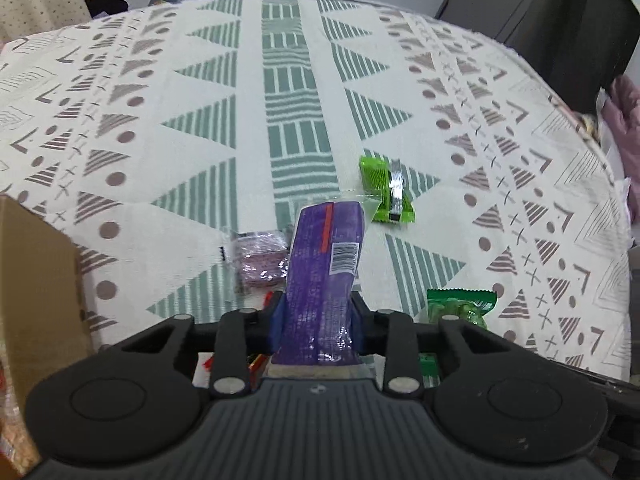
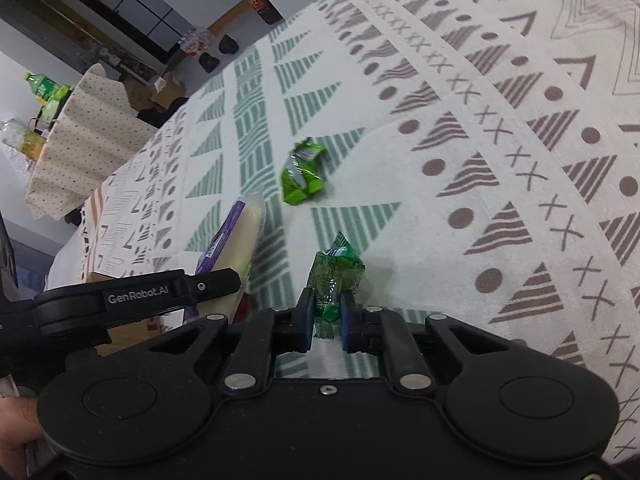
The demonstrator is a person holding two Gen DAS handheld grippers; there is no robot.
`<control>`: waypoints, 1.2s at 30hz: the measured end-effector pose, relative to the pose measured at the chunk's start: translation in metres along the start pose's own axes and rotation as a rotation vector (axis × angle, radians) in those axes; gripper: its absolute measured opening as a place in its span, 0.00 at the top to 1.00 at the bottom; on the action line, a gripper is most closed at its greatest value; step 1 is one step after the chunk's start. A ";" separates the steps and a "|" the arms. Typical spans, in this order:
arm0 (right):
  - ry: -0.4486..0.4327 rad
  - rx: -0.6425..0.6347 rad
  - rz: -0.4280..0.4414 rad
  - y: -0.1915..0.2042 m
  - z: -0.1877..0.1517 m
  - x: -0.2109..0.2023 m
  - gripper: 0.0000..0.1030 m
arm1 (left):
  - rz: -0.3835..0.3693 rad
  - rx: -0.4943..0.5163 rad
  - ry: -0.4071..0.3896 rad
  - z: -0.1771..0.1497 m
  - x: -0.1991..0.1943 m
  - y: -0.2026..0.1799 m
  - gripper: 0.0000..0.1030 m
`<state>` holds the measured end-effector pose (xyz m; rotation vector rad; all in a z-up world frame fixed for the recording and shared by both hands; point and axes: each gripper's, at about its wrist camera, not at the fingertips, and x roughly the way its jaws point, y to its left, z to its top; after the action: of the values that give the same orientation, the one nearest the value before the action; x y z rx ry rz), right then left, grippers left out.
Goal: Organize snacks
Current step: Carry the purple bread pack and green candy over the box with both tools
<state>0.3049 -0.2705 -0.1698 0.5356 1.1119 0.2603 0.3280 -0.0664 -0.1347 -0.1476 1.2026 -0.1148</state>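
The purple pack [image 1: 320, 280] sits clamped between the left gripper's [image 1: 316, 312] fingers, raised above the patterned cloth [image 1: 160, 80] on the desk, barcode side up. Under it lies a pink packet [image 1: 262, 258] — and to the left, a cardboard box [image 1: 36, 288]. The right gripper [image 2: 326, 312] has its fingers pressed on a dark green packet [image 2: 336, 276] that rests on the cloth. A light green packet [image 2: 302, 172] lies farther out, apart from both.

Patterned cloth [image 1: 160, 92] — drink bottles [image 2: 44, 88] in bkgd.
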 end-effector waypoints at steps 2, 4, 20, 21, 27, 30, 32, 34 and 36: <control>-0.009 -0.006 0.005 0.005 -0.001 -0.004 0.88 | -0.001 -0.011 -0.011 0.000 -0.009 0.004 0.70; -0.018 -0.011 0.010 0.010 -0.002 -0.008 0.88 | -0.004 -0.023 -0.024 -0.002 -0.018 0.008 0.70; -0.079 -0.089 0.084 0.063 -0.011 -0.032 0.88 | -0.007 -0.087 -0.126 -0.020 -0.082 0.039 0.70; -0.080 -0.094 0.088 0.066 -0.012 -0.033 0.88 | -0.005 -0.093 -0.132 -0.021 -0.085 0.042 0.70; -0.088 -0.132 0.116 0.090 -0.016 -0.035 0.88 | 0.008 -0.124 -0.166 -0.026 -0.108 0.063 0.70; -0.088 -0.151 0.129 0.104 -0.019 -0.035 0.88 | 0.018 -0.139 -0.185 -0.028 -0.120 0.075 0.70; -0.088 -0.167 0.139 0.114 -0.020 -0.034 0.88 | 0.027 -0.149 -0.195 -0.029 -0.127 0.084 0.70; -0.087 -0.181 0.148 0.123 -0.022 -0.032 0.88 | 0.038 -0.166 -0.203 -0.030 -0.134 0.094 0.70; -0.084 -0.197 0.157 0.133 -0.023 -0.031 0.88 | 0.048 -0.184 -0.211 -0.031 -0.140 0.104 0.70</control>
<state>0.2791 -0.1654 -0.0828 0.4542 0.9520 0.4752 0.2496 0.0573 -0.0347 -0.2846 1.0041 0.0531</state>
